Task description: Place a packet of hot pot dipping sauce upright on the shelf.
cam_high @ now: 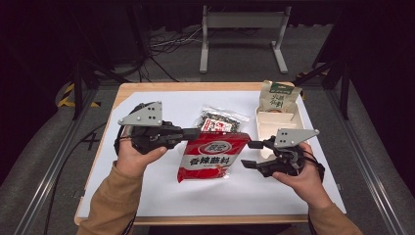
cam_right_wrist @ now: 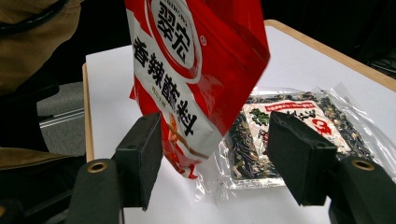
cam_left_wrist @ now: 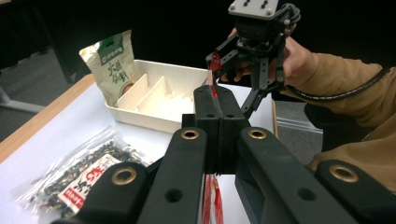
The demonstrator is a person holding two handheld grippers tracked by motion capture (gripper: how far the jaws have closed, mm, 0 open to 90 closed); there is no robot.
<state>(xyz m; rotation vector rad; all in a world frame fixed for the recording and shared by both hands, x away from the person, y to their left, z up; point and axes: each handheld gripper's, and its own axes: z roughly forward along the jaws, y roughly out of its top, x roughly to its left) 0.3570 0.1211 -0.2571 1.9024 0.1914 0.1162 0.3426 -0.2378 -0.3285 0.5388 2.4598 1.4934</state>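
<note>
**Above the white table cover: the red pouch is hanging from the left tongs**

Over the middle of the table, the red pouch [cam_high: 213, 155] is hanging by its top edge from the left gripper [cam_high: 194, 133], and its jaws are pressing flat together on that edge. In the left gripper view the thin red edge [cam_left_wrist: 214, 88] is standing out above the closed pads. The person's left hand [cam_high: 133, 155] is holding this gripper from below.

Just beside the pouch's right edge, the right gripper [cam_high: 251, 154] is waiting with its jaws standing wide apart and gripping nothing. In the right gripper view the pouch [cam_right_wrist: 196, 70] is hanging tilted in front of the two open pads, and its lower corner is coming down between them without touching any pad. The right hand [cam_high: 304, 181] is holding this gripper.

Behind the pouch, a clear bag of dark seeds [cam_high: 220, 120] is lying flat on the white table cover [cam_high: 161, 196]. Further right, a white divided tray [cam_high: 268, 128] is sitting on the cover, and a green-and-beige packet [cam_high: 279, 96] is leaning at its far end.
</note>
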